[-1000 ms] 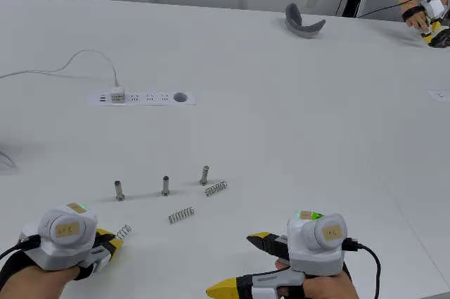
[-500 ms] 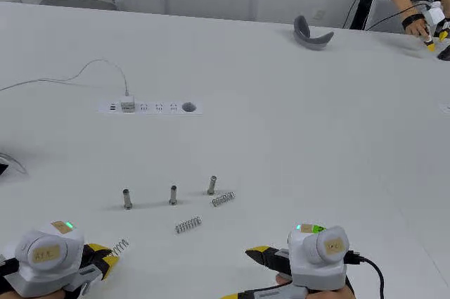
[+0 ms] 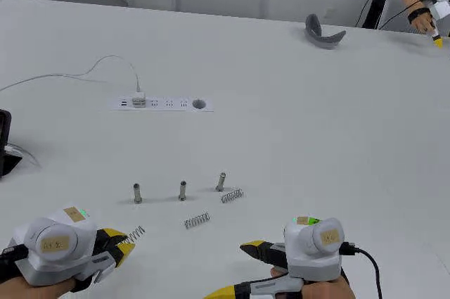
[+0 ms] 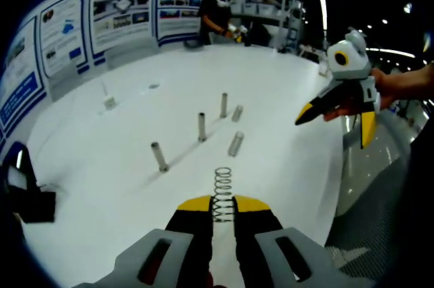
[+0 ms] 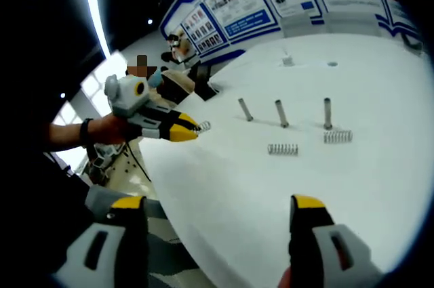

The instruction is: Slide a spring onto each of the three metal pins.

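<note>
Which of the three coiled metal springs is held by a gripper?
The coiled metal spring clamped in the left gripper; the other two springs lie loose on the white table near the metal pins.

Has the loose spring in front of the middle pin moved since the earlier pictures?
No. The loose spring keeps its place, nearer the person and slightly right of the middle pin; the camera shifted.

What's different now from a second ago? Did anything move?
Almost nothing moved; the head view shifted because the camera did. The left gripper still pinches one spring in its tips. The right gripper stays open and empty. The three pins still stand bare, and two loose springs still lie near them.
</note>
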`<state>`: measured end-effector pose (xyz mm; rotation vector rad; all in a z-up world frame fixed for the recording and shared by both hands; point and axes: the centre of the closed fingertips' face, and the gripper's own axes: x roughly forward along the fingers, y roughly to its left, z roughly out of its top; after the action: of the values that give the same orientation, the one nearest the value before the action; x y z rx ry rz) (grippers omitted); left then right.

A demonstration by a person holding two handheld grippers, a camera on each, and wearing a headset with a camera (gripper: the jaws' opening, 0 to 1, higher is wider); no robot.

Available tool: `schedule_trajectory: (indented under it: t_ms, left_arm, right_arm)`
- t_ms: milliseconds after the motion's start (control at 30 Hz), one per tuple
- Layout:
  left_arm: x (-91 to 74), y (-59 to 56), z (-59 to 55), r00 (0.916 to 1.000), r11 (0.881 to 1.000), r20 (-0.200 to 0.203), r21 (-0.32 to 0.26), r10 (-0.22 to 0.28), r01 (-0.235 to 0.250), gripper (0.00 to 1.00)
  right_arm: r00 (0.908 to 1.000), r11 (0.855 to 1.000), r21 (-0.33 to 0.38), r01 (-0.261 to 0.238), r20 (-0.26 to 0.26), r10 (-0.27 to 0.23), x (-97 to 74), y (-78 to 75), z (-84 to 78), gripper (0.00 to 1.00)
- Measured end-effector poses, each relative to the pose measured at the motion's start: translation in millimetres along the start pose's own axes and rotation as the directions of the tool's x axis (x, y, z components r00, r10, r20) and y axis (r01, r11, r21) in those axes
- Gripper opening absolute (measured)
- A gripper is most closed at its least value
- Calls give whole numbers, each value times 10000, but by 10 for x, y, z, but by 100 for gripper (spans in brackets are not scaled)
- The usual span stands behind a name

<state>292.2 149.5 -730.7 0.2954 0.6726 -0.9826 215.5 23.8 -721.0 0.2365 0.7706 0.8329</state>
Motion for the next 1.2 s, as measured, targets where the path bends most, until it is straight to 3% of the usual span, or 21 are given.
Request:
schedule_trajectory:
  t_ms: [233,467,733,1000,1200]
  left_arm:
    - [39,-147,110,9993,9988,123,356,-348,343,11]
    - [114,-352,253,9965,9944,252,728,-791,771,11]
    - [186,-615,338,9907,9845,254,1177,-1337,1299,11]
    - [215,-838,391,9835,9725,227,1551,-1796,1740,11]
    - [217,-905,467,9773,9667,420,1617,-2076,1984,11]
  right_arm:
    - [9998,9999,-27,-120,155,120,23,13,97,85]
    - [9985,9995,66,-320,444,317,66,37,217,80]
    - [9940,9972,352,-658,898,624,88,75,339,74]
    - [9866,9926,699,-992,1370,889,85,107,415,62]
    - [9792,9867,944,-1320,1671,1150,87,141,440,48]
